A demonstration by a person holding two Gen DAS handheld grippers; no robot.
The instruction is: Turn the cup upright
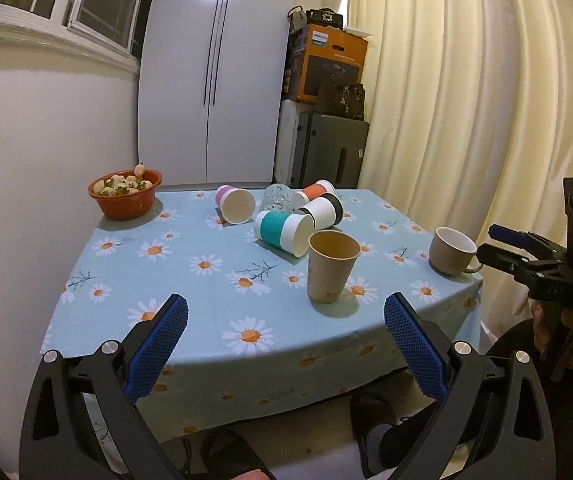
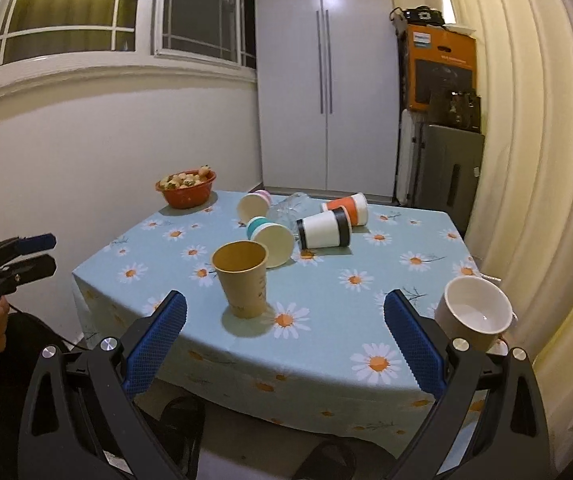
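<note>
A brown paper cup [image 1: 330, 267] [image 2: 243, 278] stands upright near the table's front. Behind it several cups lie on their sides: a teal-banded one [image 1: 284, 232] [image 2: 270, 240], a black-banded one [image 1: 322, 211] [image 2: 324, 229], an orange one [image 1: 314, 192] [image 2: 348, 207], a pink one [image 1: 235, 204] [image 2: 253, 204] and a clear glass [image 1: 277, 196] [image 2: 292, 206]. A beige mug [image 1: 451, 250] [image 2: 473, 314] stands upright at the right edge. My left gripper [image 1: 285, 344] is open and empty before the table's front edge. My right gripper [image 2: 285, 344] is open and empty too; it also shows in the left wrist view [image 1: 498, 246].
An orange bowl of food [image 1: 125, 193] [image 2: 186, 188] sits at the table's far left corner. The table [image 1: 190, 304] has a blue daisy cloth. A white cupboard, stacked boxes [image 1: 324, 64] and a curtain stand behind. Feet in sandals are under the front edge.
</note>
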